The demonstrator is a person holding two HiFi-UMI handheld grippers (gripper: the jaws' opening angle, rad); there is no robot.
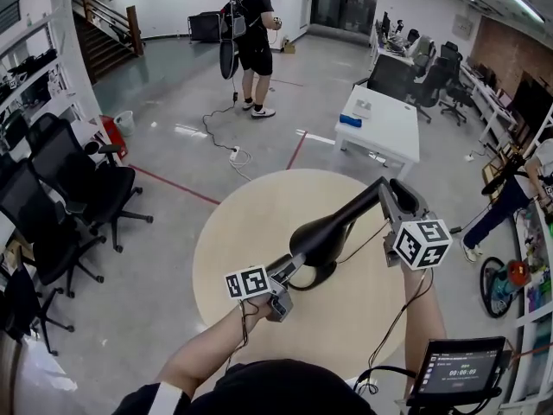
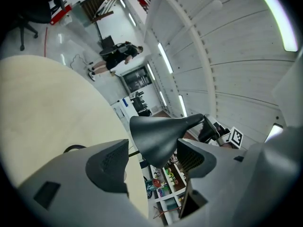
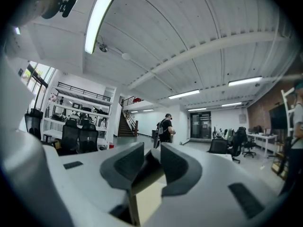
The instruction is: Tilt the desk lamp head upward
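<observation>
A black desk lamp [image 1: 324, 236] stands on a round beige table [image 1: 251, 223], its ring base [image 1: 315, 277] near the table's middle. The long shade slopes from low left up to the right. My left gripper [image 1: 287, 273] is at the shade's lower end. In the left gripper view the lamp head [image 2: 156, 134] lies between my left gripper's [image 2: 151, 148] wide-spread jaws, and the pads [image 2: 110, 162] stand clear of it. My right gripper [image 1: 390, 195] is shut on the lamp's upper arm. In the right gripper view a dark part of the lamp [image 3: 147, 167] is pinched in my right gripper [image 3: 151, 156].
A thin cable [image 1: 363, 242] runs across the table by the lamp. A screen [image 1: 456, 370] sits at the lower right. A person [image 1: 252, 41] stands far back, a white table [image 1: 380, 124] behind the round one, office chairs [image 1: 78, 180] at the left.
</observation>
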